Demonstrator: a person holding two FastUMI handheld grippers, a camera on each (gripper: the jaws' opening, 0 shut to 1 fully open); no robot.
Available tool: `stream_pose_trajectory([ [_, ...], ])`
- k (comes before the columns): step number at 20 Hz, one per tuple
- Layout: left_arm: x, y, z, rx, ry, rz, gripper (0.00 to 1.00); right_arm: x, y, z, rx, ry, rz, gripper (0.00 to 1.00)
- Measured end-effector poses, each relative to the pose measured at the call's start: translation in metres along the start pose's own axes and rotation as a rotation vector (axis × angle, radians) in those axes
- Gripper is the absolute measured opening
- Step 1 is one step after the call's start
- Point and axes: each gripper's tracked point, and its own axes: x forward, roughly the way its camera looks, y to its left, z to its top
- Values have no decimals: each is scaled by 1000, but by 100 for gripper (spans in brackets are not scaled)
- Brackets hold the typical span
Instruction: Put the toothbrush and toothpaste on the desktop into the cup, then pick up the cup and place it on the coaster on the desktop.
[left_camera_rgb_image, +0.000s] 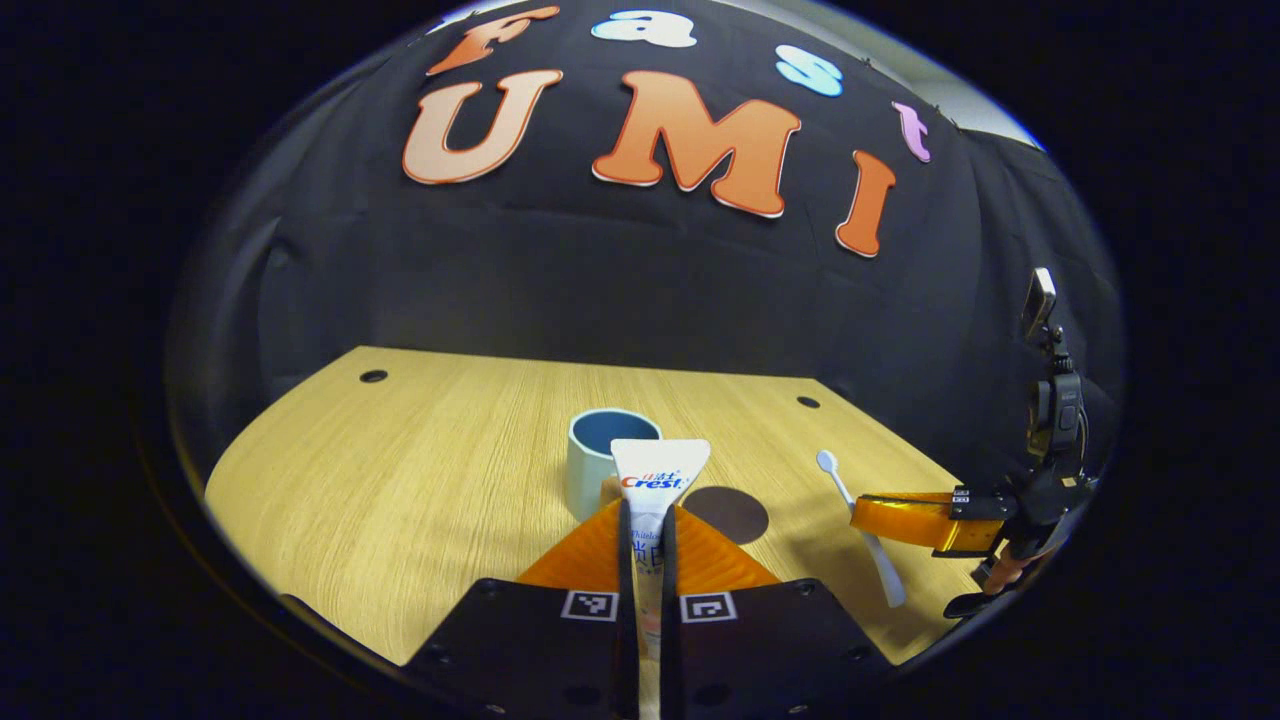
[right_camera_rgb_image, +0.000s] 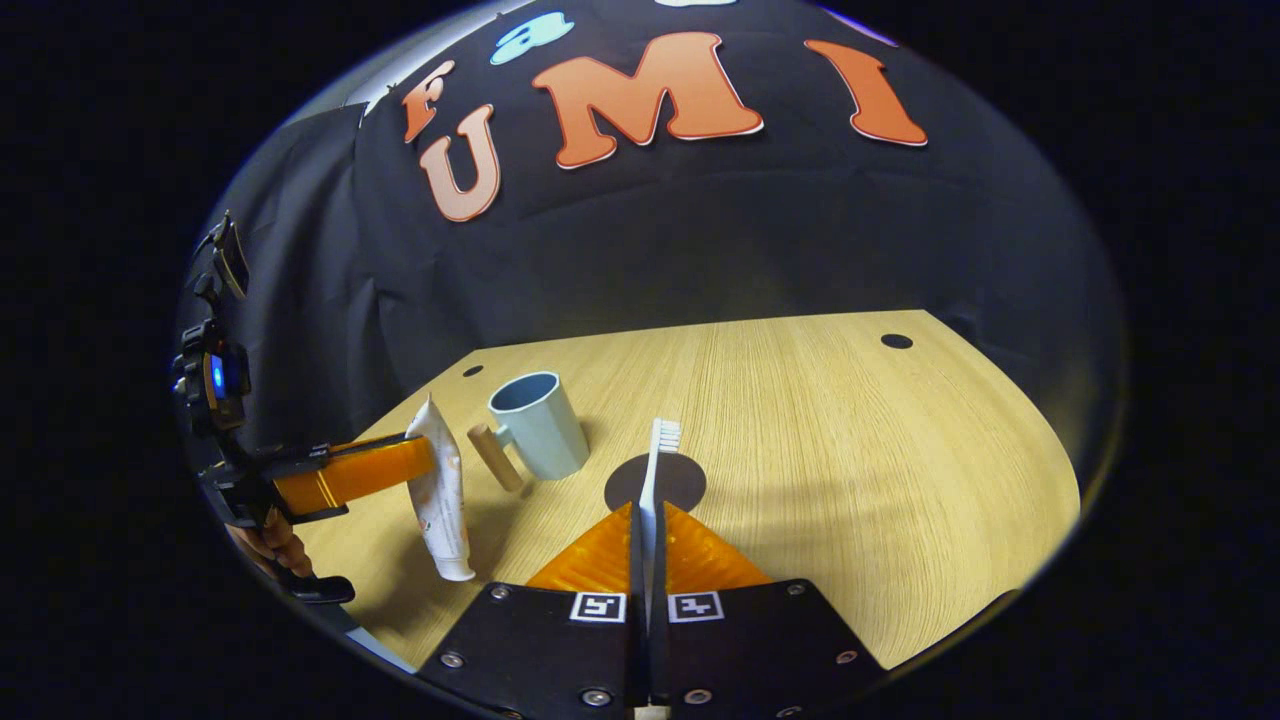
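Left gripper view: my left gripper (left_camera_rgb_image: 648, 530) has its jaws closed on the toothpaste (left_camera_rgb_image: 655, 490), which sticks up beyond the tips. Just past it stands the cup (left_camera_rgb_image: 598, 470), open mouth up, with the dark coaster (left_camera_rgb_image: 728, 513) beside it on the desktop (left_camera_rgb_image: 400, 470). I see bare wood to the left of the jaws, out to the table edge.

Right gripper view: my right gripper (right_camera_rgb_image: 648, 530) is clamped on the toothbrush (right_camera_rgb_image: 655, 470), bristles ahead over the coaster (right_camera_rgb_image: 680, 478). The cup (right_camera_rgb_image: 538, 425) sits ahead-left, its handle toward the hanging toothpaste (right_camera_rgb_image: 440, 490). Open desktop (right_camera_rgb_image: 850, 450) lies to the right.
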Motion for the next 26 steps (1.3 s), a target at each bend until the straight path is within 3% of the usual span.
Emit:
stream_pose_trajectory([
  [10, -5, 6, 53, 38, -212, -14, 8, 2, 6, 45, -19, -112, 4, 1],
  [16, 21, 23, 83, 83, -265, 22, 7, 9, 8, 73, -50, -170, 1, 1],
  [20, 48, 43, 109, 88, -299, 84, 8, 15, 10, 86, -48, -195, 9, 1],
  [26, 93, 62, 95, 41, -272, 119, 8, 31, 17, 94, -35, -187, 27, 1],
])
